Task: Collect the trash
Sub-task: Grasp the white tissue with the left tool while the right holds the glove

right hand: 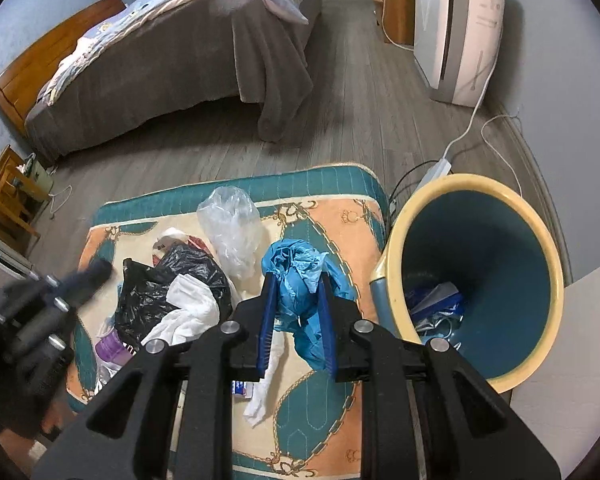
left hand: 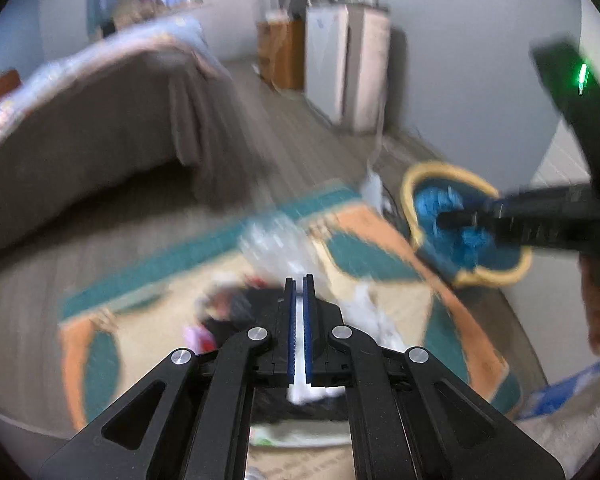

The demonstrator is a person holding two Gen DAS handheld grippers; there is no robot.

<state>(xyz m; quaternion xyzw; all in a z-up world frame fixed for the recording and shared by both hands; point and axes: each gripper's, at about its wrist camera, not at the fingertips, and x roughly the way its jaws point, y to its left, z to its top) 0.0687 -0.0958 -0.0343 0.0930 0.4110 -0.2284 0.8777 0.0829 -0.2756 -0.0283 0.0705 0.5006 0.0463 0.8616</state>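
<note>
Trash lies heaped on a quilted mat (right hand: 332, 216) on the grey plank floor: a crinkled glossy black bag (right hand: 172, 280), a cloudy clear plastic bag (right hand: 232, 228) puffed up beyond it, soft white tissue (right hand: 192, 312) draped over the black one, a limp white strip (right hand: 266, 384) trailing toward me, and a purple-topped container (right hand: 110, 346) at the near left edge. My right claw (right hand: 296, 300) pinches a crumpled blue plastic bag (right hand: 300, 276) between its ribbed blue pads, the wad bulging above the fingertips and hanging in folds below, held over the mat just left of the bin (right hand: 548, 280). That bin is a smooth round tub, teal inside with a cream rim, standing off the mat's right edge, with blue and white scraps already at its bottom. My left claw (left hand: 299, 280) is pressed nearly together on a thin white piece (left hand: 299, 320), tissue or plastic, I cannot tell which through the blur; it shows between the pads and bunches out below them, above the black bag. The mat is teal and peach with a gold rope-and-chain pattern and stitched squares along its border. A small packet with blue and red print (right hand: 240, 388) lies under my right claw, its lettering too small to read. Beyond are a bed (right hand: 188, 64) with a brown cover and a white appliance (right hand: 456, 32) by the wall, its panel markings illegible.
</note>
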